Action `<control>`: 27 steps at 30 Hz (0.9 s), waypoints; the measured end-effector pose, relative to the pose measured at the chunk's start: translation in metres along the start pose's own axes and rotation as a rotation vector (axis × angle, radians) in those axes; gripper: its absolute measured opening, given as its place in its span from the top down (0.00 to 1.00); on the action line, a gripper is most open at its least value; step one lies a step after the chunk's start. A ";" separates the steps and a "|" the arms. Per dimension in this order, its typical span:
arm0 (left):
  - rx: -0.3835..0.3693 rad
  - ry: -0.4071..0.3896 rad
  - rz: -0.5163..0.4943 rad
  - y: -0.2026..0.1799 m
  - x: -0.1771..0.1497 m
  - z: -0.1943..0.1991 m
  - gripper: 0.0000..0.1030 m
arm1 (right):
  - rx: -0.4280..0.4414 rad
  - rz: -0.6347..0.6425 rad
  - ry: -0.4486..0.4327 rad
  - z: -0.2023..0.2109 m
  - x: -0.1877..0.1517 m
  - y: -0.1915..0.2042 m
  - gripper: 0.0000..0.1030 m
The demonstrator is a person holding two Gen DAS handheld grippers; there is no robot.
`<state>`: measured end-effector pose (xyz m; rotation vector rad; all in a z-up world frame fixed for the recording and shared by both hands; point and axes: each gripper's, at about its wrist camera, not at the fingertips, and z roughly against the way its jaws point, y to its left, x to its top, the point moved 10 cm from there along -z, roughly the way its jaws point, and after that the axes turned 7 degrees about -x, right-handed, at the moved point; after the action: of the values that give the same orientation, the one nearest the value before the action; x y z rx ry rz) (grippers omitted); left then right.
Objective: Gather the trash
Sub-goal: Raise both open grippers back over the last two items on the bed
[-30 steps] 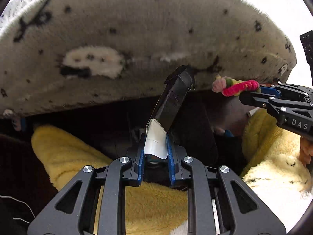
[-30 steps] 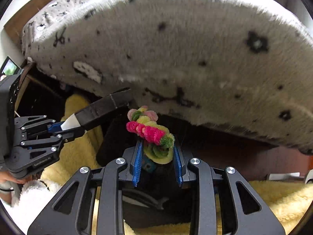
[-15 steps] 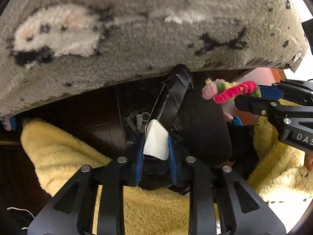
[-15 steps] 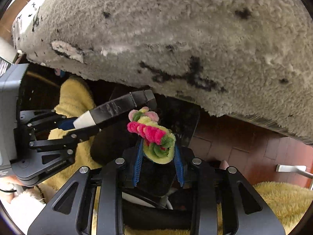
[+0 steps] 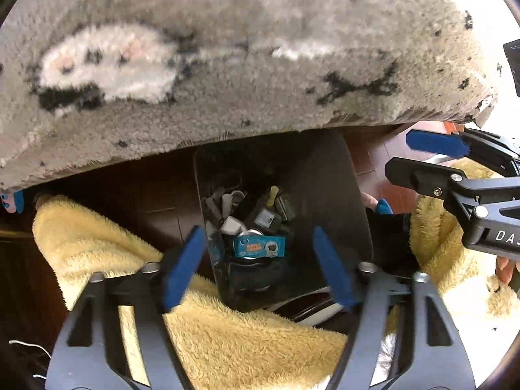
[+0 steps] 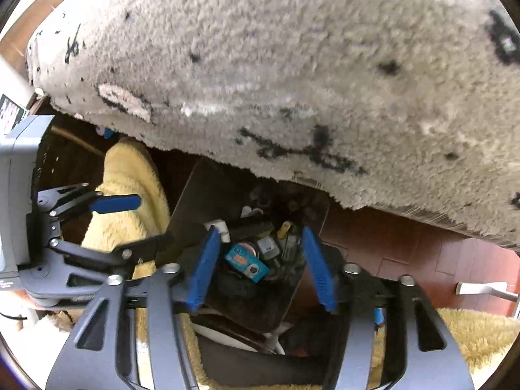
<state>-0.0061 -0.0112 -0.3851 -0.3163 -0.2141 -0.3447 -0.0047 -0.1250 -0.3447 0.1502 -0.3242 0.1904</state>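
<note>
A dark bin (image 5: 338, 195) stands below both grippers and holds several pieces of trash, among them a small blue box (image 5: 260, 247). The bin (image 6: 201, 195) and blue box (image 6: 248, 265) also show in the right wrist view. My left gripper (image 5: 256, 260) is open and empty above the bin. My right gripper (image 6: 260, 266) is open and empty above the bin too. The right gripper (image 5: 422, 159) shows at the right of the left wrist view, and the left gripper (image 6: 126, 221) at the left of the right wrist view. The black stick and the pink-green pipe cleaner are not clearly visible.
A grey shaggy rug (image 5: 247, 48) with black marks hangs over the far side; it also shows in the right wrist view (image 6: 308, 65). Yellow fluffy fabric (image 5: 104, 237) lies on both sides of the bin. Red-brown floor tiles (image 6: 406, 250) lie to the right.
Both grippers have opened. The black stick has left the left gripper and the pink-green pipe cleaner has left the right gripper. Both cameras now look down into the bin.
</note>
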 end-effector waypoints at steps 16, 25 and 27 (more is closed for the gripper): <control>0.042 -0.308 -0.124 -0.029 0.081 0.124 0.08 | -0.203 -0.018 -0.396 0.118 0.094 -0.052 0.16; 0.090 -0.467 -0.112 -0.016 0.154 0.173 0.08 | -0.253 -0.055 -0.528 0.168 0.163 -0.088 0.14; 0.108 -0.490 -0.102 -0.012 0.168 0.181 0.08 | -0.264 -0.062 -0.552 0.179 0.179 -0.101 0.13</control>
<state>0.1168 -0.0102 -0.1705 -0.2797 -0.7300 -0.3506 0.1289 -0.2254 -0.1299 -0.0524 -0.8884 0.0396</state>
